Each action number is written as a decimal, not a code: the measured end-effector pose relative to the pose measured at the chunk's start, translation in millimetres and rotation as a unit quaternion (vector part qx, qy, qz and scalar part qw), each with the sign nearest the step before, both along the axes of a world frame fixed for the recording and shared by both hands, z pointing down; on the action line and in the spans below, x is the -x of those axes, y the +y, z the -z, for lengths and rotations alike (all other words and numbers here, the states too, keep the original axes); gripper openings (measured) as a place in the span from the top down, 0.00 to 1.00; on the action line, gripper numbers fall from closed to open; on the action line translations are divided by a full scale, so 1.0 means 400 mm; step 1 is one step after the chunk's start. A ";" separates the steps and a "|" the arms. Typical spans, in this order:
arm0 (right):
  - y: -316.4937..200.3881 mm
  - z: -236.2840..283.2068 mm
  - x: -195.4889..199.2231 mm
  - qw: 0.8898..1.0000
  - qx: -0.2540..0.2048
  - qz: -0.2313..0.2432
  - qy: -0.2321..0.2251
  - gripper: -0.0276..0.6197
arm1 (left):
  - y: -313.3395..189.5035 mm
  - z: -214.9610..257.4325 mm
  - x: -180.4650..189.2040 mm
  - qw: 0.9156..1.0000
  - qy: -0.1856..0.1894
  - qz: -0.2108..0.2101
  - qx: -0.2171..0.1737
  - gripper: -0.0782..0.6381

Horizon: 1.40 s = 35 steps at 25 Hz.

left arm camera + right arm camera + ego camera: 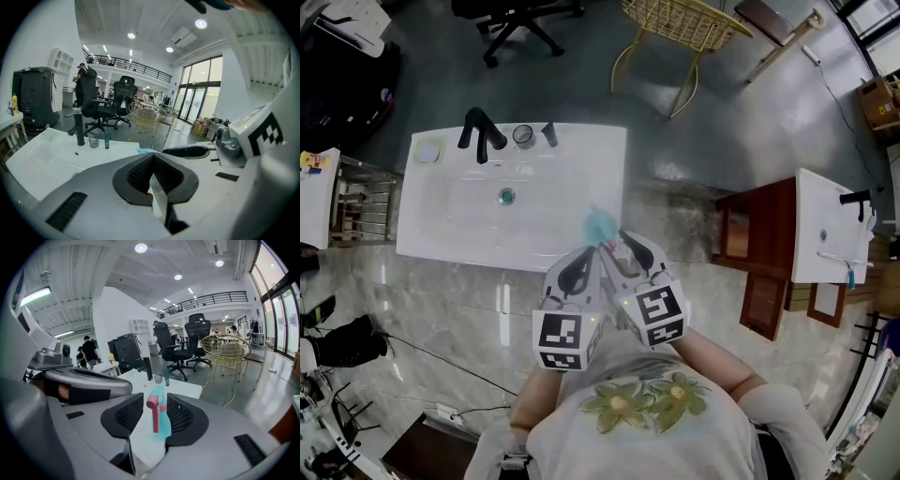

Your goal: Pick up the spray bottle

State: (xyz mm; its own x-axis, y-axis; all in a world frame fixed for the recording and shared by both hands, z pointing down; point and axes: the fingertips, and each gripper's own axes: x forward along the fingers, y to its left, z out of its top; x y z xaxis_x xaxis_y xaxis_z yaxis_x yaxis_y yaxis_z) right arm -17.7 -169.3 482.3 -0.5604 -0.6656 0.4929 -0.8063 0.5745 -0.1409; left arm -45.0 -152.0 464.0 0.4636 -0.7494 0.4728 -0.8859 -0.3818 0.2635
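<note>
**Mia:** Where is the spray bottle [162, 423]?

**Tom:** In the right tongs [155, 401]. It stands straight up between the two jaws. The blue top is up high and the pink trigger points back at the person. The jaws press in on both sides, so I think they are squeezing it.

**Mia:** What about the left tongs [152, 159]?

**Tom:** They are pinched together with the tips touching. There is a thin clear strip low down between them, and I can't tell what it is. They sit just beside the right tongs, on the bottle's left. A bit of the blue top peeks out just past their tip.

**Mia:** Is the bottle up off the surface [431, 234]?

**Tom:** I can't tell. From the head view it is over the front edge of the white surface, near the right side of the basin.

**Mia:** Is anything in the way?

**Tom:** Not really. The tap [478, 131] and the cup [523, 136] are at the far rim, well apart from the bottle. Straight up looks free. The left tongs are the closest thing, so they might bump it.
</note>
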 end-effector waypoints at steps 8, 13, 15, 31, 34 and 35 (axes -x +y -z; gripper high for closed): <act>-0.017 -0.019 0.014 1.000 0.008 0.007 0.004 0.76 | -0.017 -0.014 0.013 1.000 -0.001 0.007 0.007 0.88; -0.027 -0.026 0.019 1.000 0.010 0.011 0.004 0.76 | -0.020 -0.030 0.019 1.000 -0.001 0.009 0.016 0.88; -0.030 -0.030 0.021 1.000 0.012 0.012 0.005 0.76 | -0.018 -0.039 0.021 1.000 -0.002 0.008 0.023 0.88; -0.042 -0.064 0.038 0.999 0.035 0.039 0.014 0.76 | -0.048 -0.036 0.027 0.999 0.005 0.024 0.026 0.88; -0.039 -0.068 0.046 0.998 0.035 0.045 0.017 0.76 | -0.054 -0.037 0.027 0.999 0.008 0.026 0.026 0.88; -0.040 -0.069 0.048 0.998 0.034 0.045 0.020 0.76 | -0.055 -0.038 0.028 0.999 0.008 0.027 0.027 0.88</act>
State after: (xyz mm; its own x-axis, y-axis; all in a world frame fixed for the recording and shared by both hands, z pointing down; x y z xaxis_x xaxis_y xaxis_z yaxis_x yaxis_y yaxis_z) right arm -36.8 -185.4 509.7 -0.5952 -0.5785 0.5578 -0.7578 0.6349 -0.1502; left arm -56.2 -174.1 479.1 0.4317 -0.7472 0.5053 -0.9000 -0.3193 0.2966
